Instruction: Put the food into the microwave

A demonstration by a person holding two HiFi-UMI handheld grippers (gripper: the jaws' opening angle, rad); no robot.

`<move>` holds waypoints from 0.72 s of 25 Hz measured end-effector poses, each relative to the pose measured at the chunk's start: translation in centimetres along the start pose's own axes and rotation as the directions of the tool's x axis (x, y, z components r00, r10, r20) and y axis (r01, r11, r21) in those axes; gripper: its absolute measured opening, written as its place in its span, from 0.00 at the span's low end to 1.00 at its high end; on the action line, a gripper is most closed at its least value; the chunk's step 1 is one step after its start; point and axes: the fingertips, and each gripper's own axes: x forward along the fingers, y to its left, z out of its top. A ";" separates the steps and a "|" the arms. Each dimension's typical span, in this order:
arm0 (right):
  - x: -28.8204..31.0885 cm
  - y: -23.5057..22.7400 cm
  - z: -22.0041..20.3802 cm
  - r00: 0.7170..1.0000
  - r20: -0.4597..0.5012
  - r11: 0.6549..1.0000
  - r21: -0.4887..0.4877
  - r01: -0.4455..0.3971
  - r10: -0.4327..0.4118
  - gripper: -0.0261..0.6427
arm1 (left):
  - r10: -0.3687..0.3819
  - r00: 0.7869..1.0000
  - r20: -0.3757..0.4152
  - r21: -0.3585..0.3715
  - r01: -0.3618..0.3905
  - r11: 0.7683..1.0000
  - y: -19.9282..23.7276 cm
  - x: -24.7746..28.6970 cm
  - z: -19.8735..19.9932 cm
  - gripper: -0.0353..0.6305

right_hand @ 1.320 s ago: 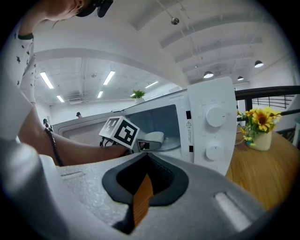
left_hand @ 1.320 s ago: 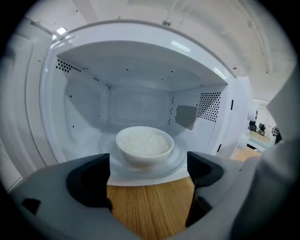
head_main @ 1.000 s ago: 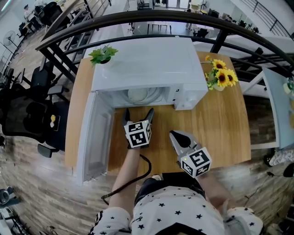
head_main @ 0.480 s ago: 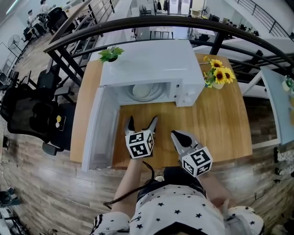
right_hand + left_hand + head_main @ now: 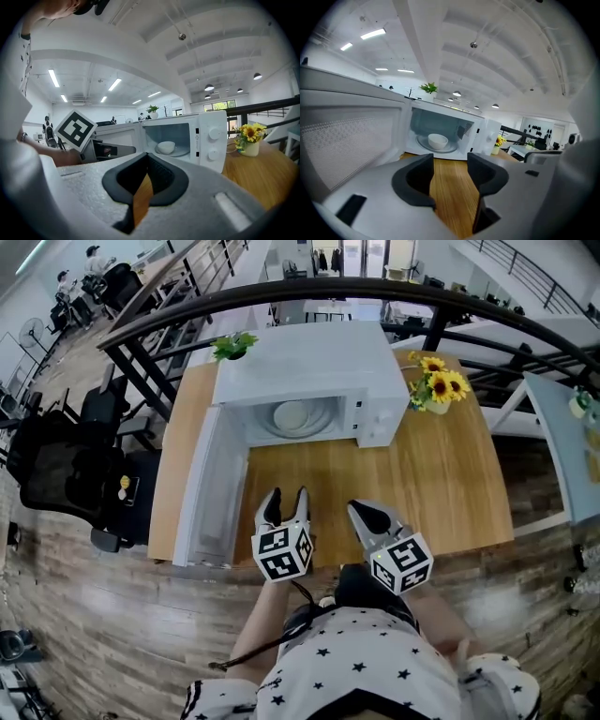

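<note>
The white microwave [image 5: 309, 362] stands at the back of the wooden table [image 5: 441, 484], its door [image 5: 211, 488] swung wide open to the left. Inside, a white bowl [image 5: 295, 415] rests on the glass turntable; the left gripper view shows the bowl [image 5: 438, 140] straight ahead and the right gripper view shows the bowl [image 5: 166, 146] too. My left gripper [image 5: 287, 500] hovers over the table's front, well short of the microwave. Its jaws have just been closing and now stand narrowly apart with nothing between them. Beside it, my right gripper [image 5: 364, 512] is shut and empty.
A vase of sunflowers [image 5: 433, 388] stands right of the microwave, and a small green plant [image 5: 232, 345] sits at the table's back left. A black railing [image 5: 281, 292] runs behind the table. Black office chairs [image 5: 56, 465] stand on the floor to the left.
Both grippers have drawn back from the microwave toward the table's front edge. The left gripper's jaws have gone from wide to narrow. The bowl stays inside the microwave.
</note>
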 end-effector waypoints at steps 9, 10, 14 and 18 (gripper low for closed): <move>-2.3 1.4 0.0 0.999 0.023 1.000 -0.015 0.024 -0.024 0.05 | -0.045 0.999 0.027 0.022 0.044 0.999 -1.0 -5.2 -0.5 0.24; -2.6 1.6 -0.1 0.999 0.027 1.000 -0.015 0.026 -0.026 0.05 | -0.052 0.998 0.027 0.022 0.051 0.998 -1.1 -5.7 -0.5 0.22; -3.5 2.5 0.1 0.999 0.042 1.000 -0.004 0.030 -0.030 0.05 | -0.069 0.997 0.026 0.041 0.068 0.997 -1.5 -7.8 -0.7 0.13; -4.0 3.6 0.0 0.998 0.053 1.000 -0.001 0.029 -0.029 0.05 | -0.089 0.996 0.024 0.059 0.088 0.994 -1.7 -9.3 -1.2 0.11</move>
